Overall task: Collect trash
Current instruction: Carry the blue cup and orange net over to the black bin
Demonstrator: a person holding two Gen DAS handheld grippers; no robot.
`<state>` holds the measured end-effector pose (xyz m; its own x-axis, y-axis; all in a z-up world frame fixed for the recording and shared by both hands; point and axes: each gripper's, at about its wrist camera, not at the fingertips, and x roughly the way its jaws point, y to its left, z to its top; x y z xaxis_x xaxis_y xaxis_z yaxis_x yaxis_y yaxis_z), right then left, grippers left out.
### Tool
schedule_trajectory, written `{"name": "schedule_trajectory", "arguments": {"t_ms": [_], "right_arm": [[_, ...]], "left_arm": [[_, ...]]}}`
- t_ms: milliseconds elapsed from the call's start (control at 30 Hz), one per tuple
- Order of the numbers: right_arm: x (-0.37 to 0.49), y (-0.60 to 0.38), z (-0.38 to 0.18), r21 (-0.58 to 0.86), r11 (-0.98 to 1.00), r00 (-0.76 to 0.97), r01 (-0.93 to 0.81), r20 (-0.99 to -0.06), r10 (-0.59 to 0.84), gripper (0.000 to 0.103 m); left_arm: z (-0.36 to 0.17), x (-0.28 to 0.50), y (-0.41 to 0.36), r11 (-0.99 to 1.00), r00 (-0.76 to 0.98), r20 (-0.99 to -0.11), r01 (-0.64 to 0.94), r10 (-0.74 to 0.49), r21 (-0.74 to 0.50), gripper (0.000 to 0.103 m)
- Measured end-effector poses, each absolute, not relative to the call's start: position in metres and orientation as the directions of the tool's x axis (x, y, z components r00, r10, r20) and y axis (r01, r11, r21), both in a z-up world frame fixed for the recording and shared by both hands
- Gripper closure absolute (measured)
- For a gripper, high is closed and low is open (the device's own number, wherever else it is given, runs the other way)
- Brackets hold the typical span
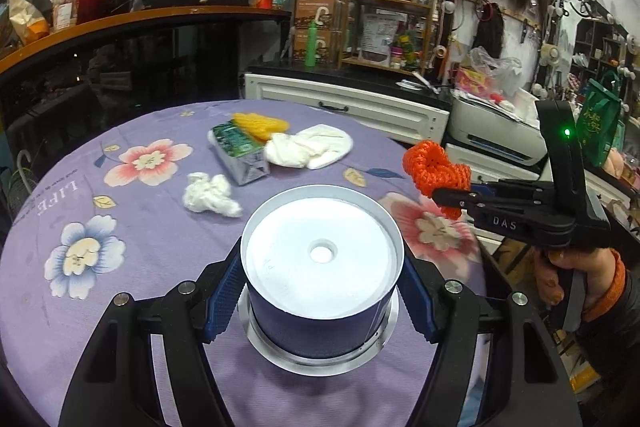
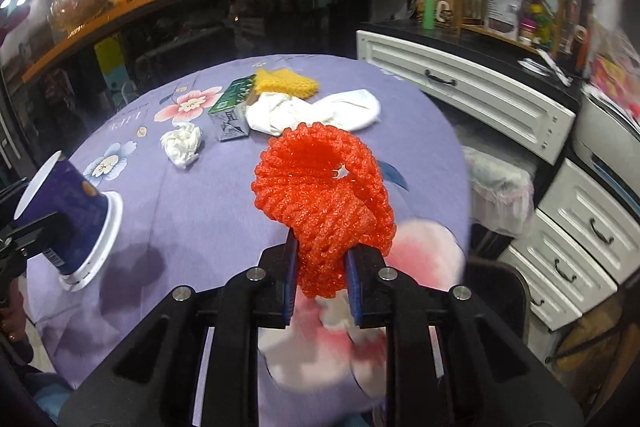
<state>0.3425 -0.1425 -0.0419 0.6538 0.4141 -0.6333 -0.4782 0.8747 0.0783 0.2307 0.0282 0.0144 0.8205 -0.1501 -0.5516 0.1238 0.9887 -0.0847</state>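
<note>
Orange foam net (image 2: 326,195) pinched between right gripper (image 2: 322,279) fingers, held above table edge. Left gripper (image 1: 320,301) fingers clamp upturned blue paper cup (image 1: 320,267) standing on purple floral tablecloth (image 1: 132,267). Beyond: crumpled tissue (image 1: 210,195), green carton (image 1: 238,151), yellow net (image 1: 262,123), white cloth (image 1: 308,147), clustered.

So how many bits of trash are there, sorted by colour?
White: 2, a crumpled tissue and a bunched cloth
Orange: 1, foam net held in the right gripper
Yellow: 1, foam net
Green and silver: 1, carton
Blue: 1, upturned paper cup in the left gripper
Total: 6
</note>
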Motion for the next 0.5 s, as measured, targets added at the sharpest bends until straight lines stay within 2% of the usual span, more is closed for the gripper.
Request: {"name": "schedule_trajectory", "arguments": {"t_ms": [267,500], "right_arm": [[0.311,-0.21,-0.057,0.074,0.928,0.697,-0.365,-0.639,0.325,0.082],[0.302,-0.269,-0.093,0.104,0.961,0.672,-0.256,-0.695,0.255,0.082]], "left_arm": [[0.009,0.235,-0.038,0.965,0.794,-0.553,0.246,-0.252,-0.088,0.034],[0.007,0.243,-0.101,0.931,0.764,-0.551,0.359,-0.337,-0.071,0.034]]}}
